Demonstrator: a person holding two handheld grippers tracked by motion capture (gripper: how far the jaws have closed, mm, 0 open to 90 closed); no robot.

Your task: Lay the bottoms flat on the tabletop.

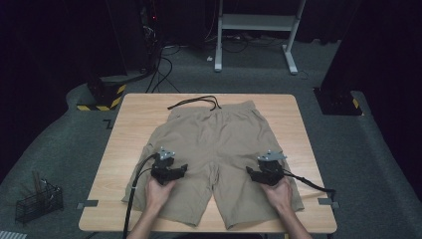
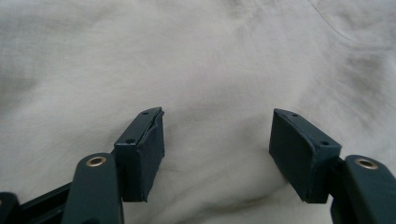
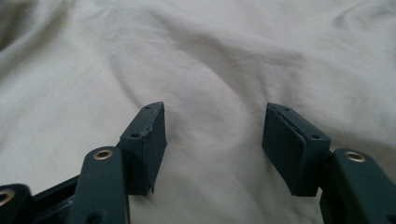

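Observation:
A pair of khaki shorts (image 1: 214, 144) lies flat on the wooden table (image 1: 134, 119), waistband at the far side with a black drawstring (image 1: 195, 102) trailing out. My left gripper (image 1: 171, 167) rests over the shorts' left leg, held by a hand. My right gripper (image 1: 264, 169) rests over the right leg, also hand-held. In the left gripper view the left gripper (image 2: 217, 140) is open, its jaws wide apart just above pale fabric (image 2: 196, 60). In the right gripper view the right gripper (image 3: 215, 135) is likewise open over creased fabric (image 3: 210, 56), with nothing between the jaws.
A black wire basket (image 1: 39, 201) stands on the floor to the left of the table. A white desk frame (image 1: 256, 30) and cables lie beyond the far edge. Bare wood shows along the table's left and right sides.

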